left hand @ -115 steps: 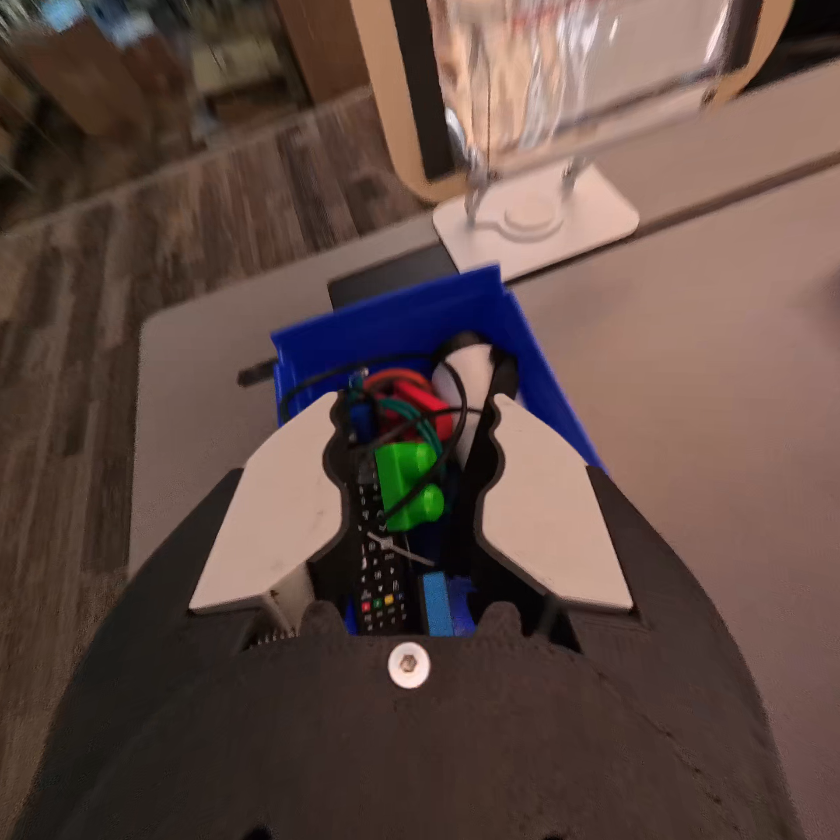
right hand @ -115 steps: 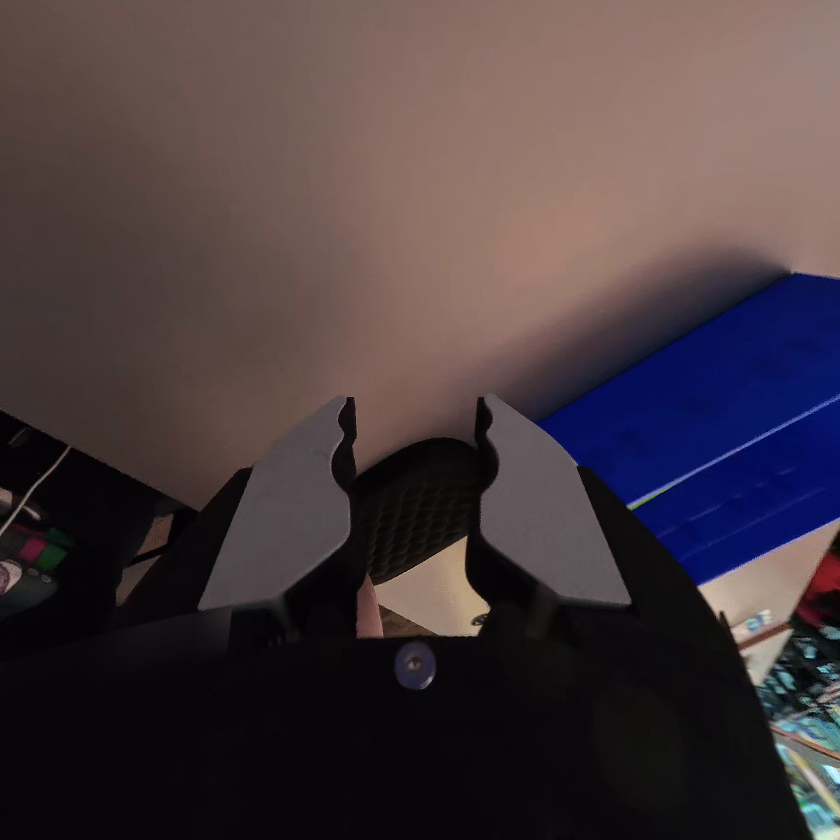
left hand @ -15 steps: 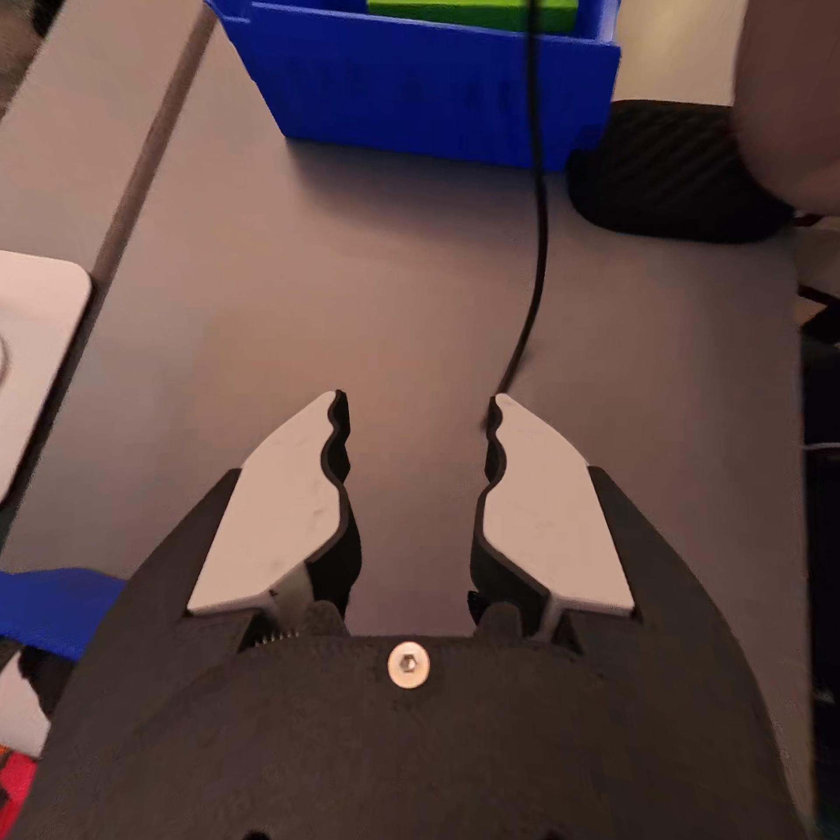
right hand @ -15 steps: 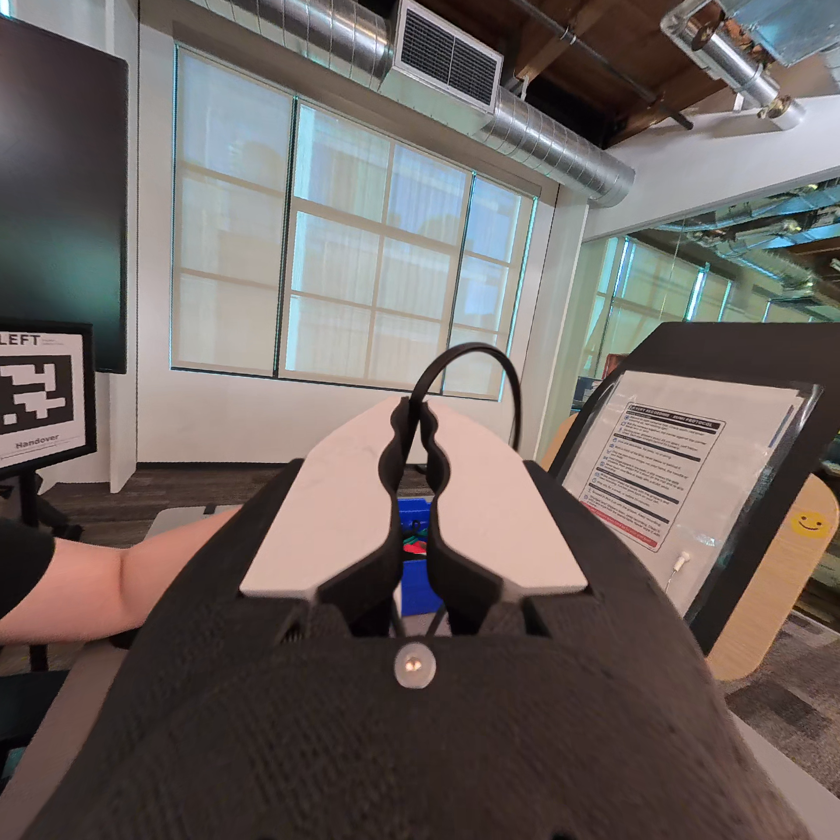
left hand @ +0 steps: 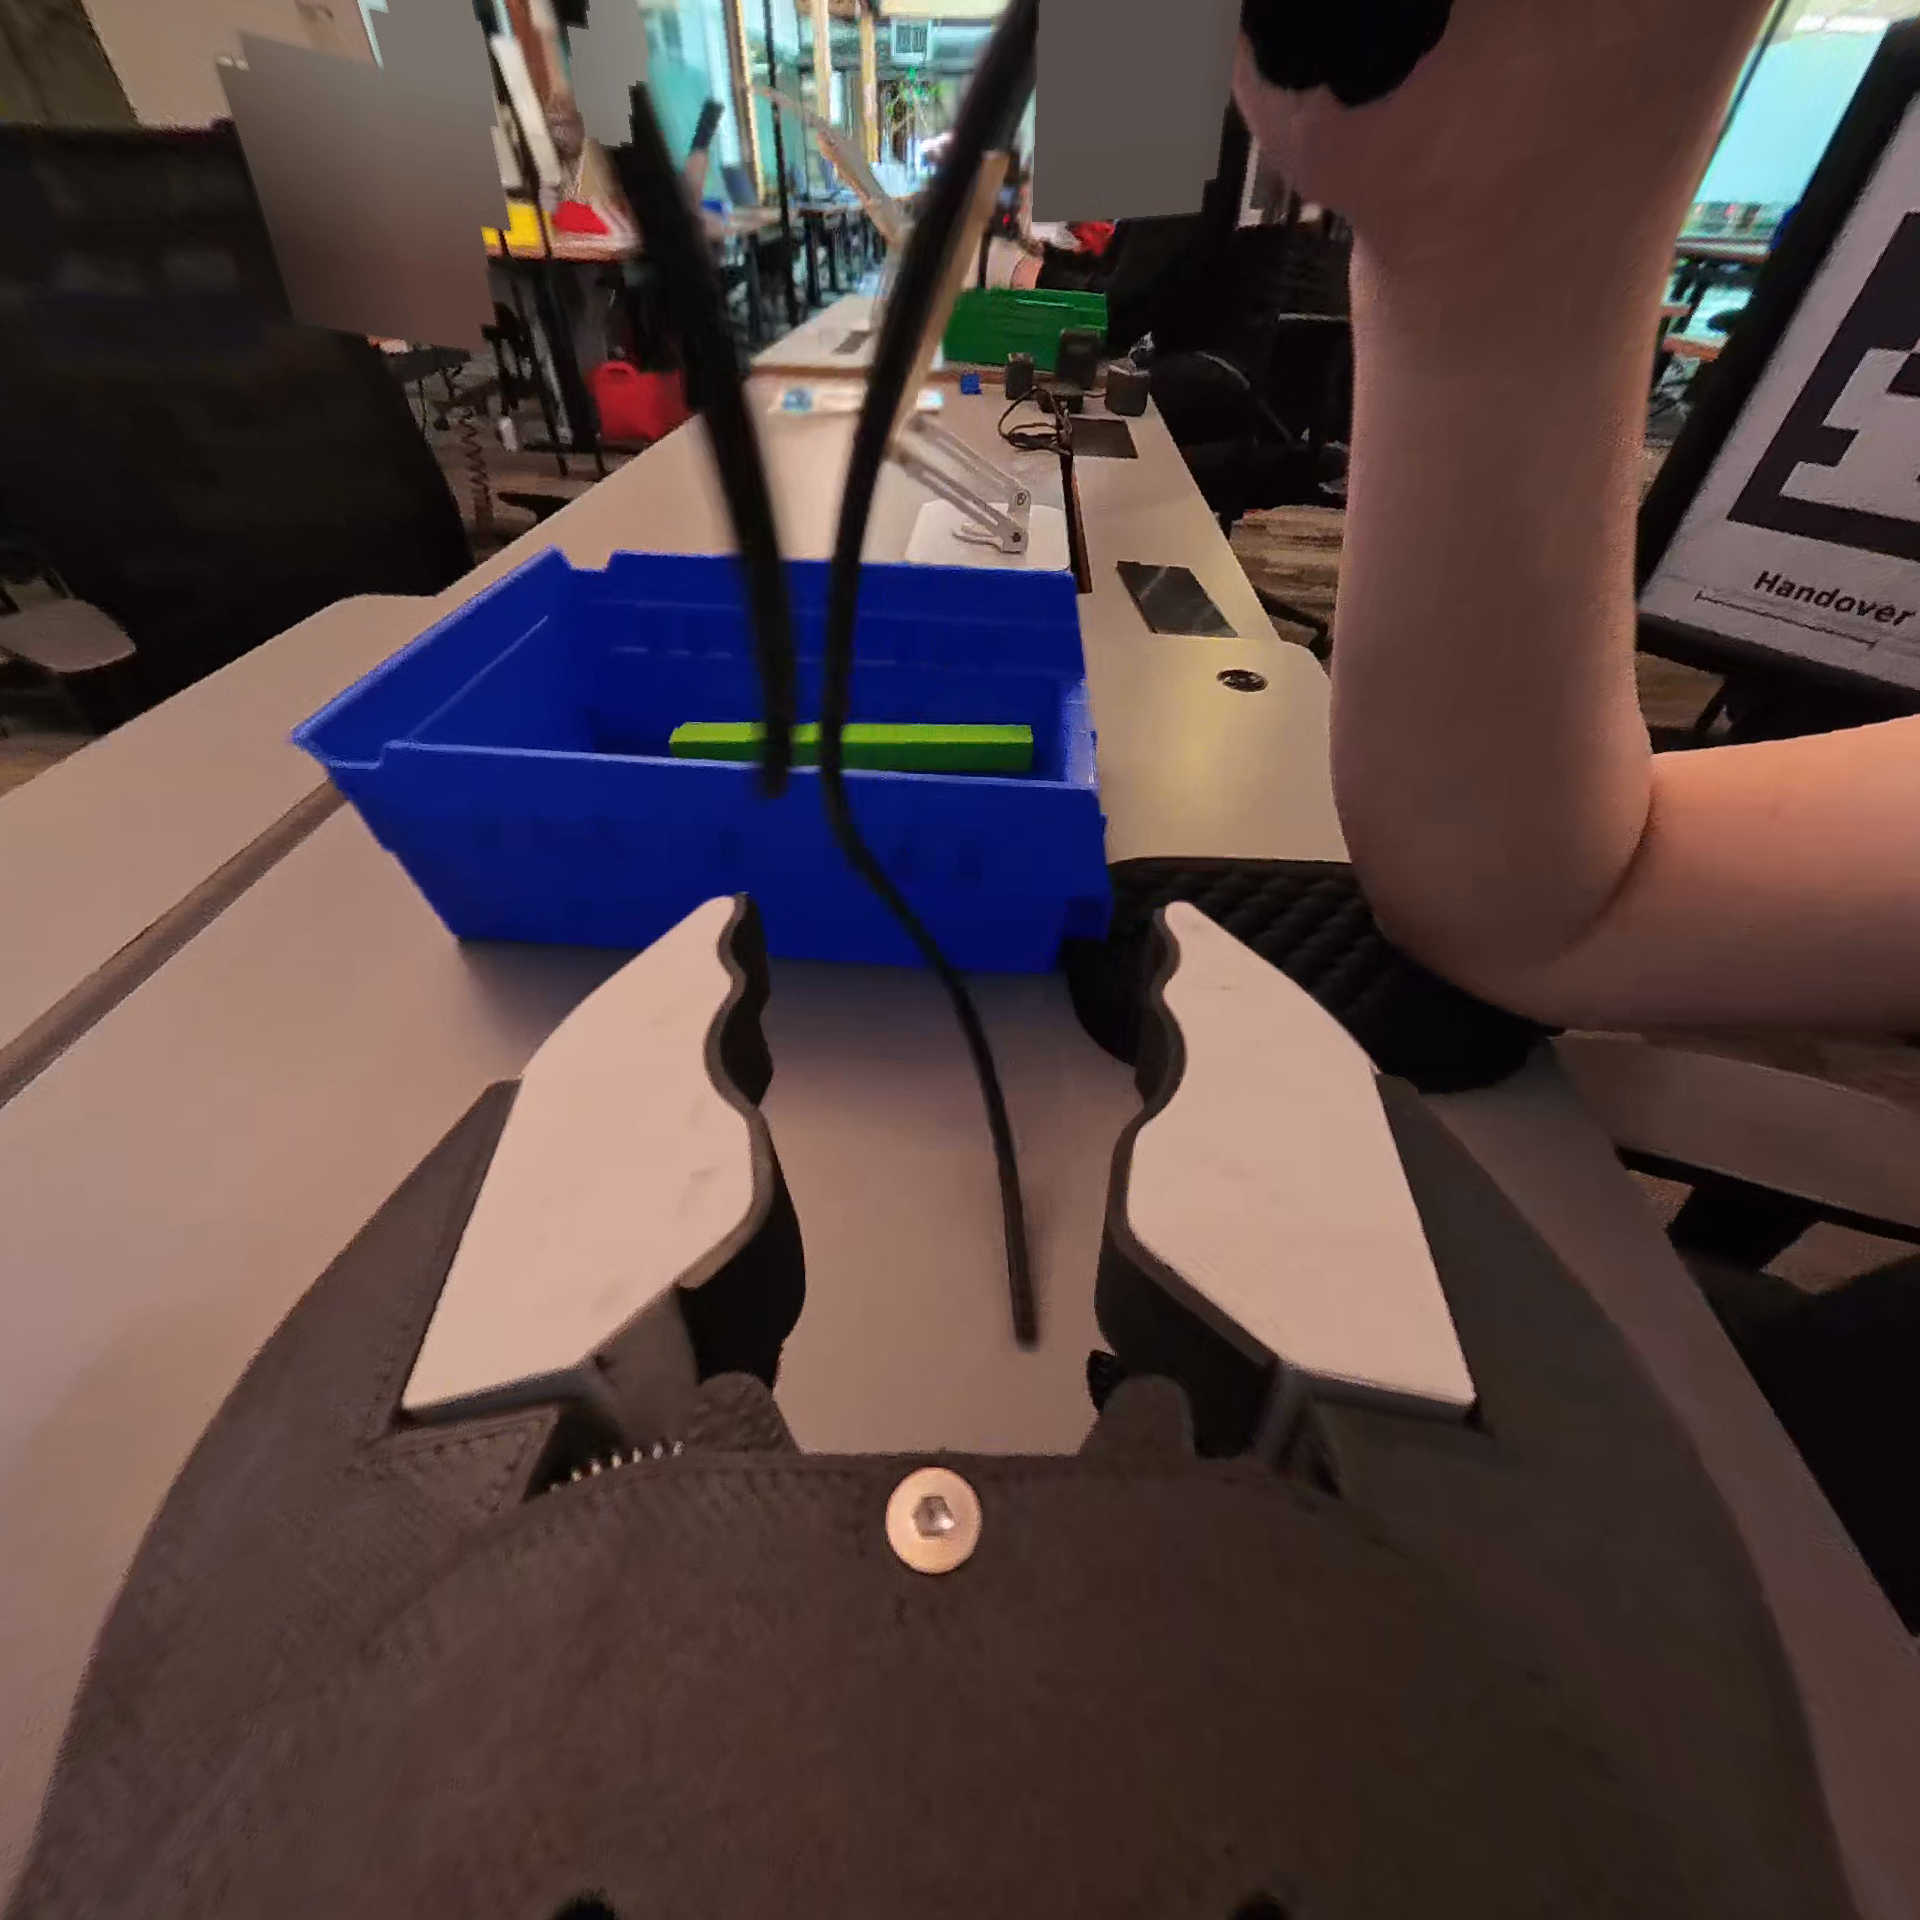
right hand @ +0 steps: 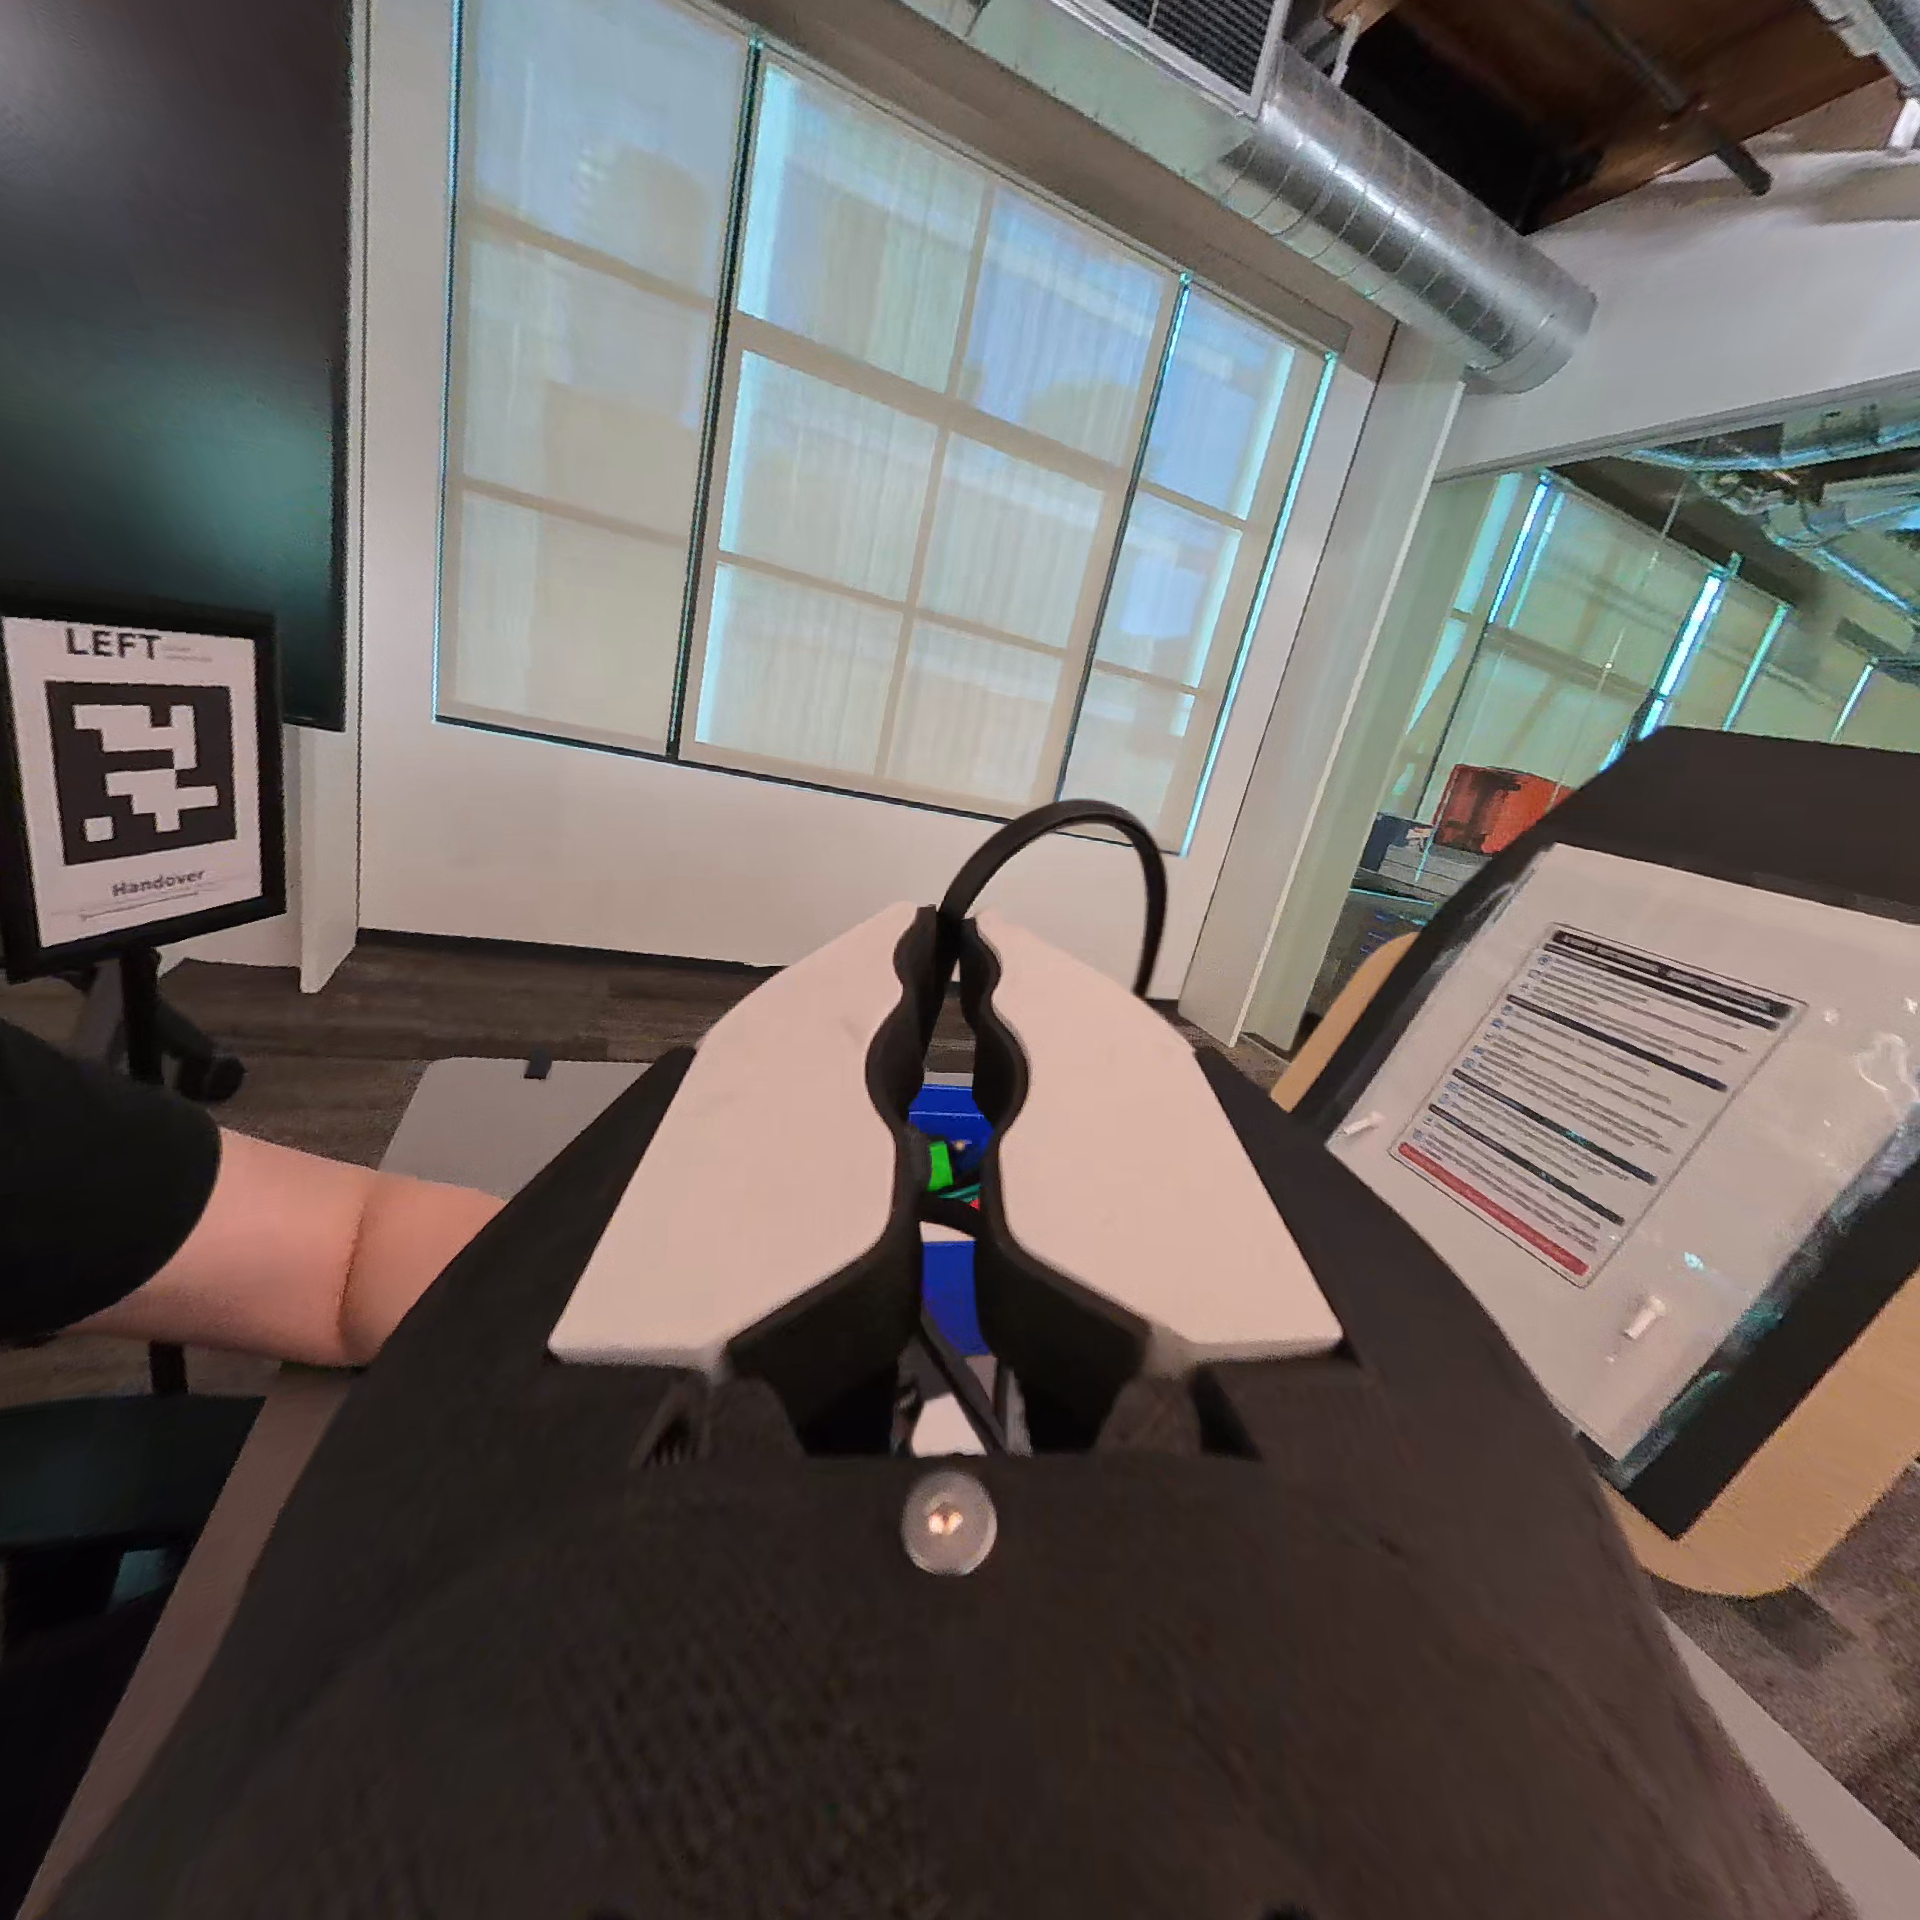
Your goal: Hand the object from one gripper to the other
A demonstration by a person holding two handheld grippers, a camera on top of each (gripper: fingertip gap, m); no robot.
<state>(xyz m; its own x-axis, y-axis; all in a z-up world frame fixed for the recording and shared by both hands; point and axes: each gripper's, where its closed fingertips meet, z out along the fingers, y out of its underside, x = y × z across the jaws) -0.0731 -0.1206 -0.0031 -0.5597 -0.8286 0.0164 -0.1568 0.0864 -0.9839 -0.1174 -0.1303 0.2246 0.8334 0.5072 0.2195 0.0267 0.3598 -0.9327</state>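
A black cable (left hand: 985,1081) hangs down in two strands in the left wrist view. Its longer strand ends between the fingers of my left gripper (left hand: 956,920), which is open and not touching it. The shorter strand ends in front of the blue bin (left hand: 582,831). My right gripper (right hand: 940,927) is shut on the cable (right hand: 1060,821), which loops up over its fingertips and drops on the right. The right gripper itself is out of sight above the left wrist view.
The blue bin on the grey table (left hand: 208,1091) holds a green block (left hand: 914,746). A person's forearm (left hand: 1486,623) rests its elbow on a black pad (left hand: 1278,935) right of the bin. A marker sign (right hand: 145,779) and a stand with a laminated sheet (right hand: 1590,1101) flank the table. The tips of one gripper are about 25 centimeters away from the tips of the other.
The left gripper has tilted up from facing the table to facing level, and the cable's end now hangs between its open fingers. The right gripper, open 3.8 s ago, stays shut on the cable.
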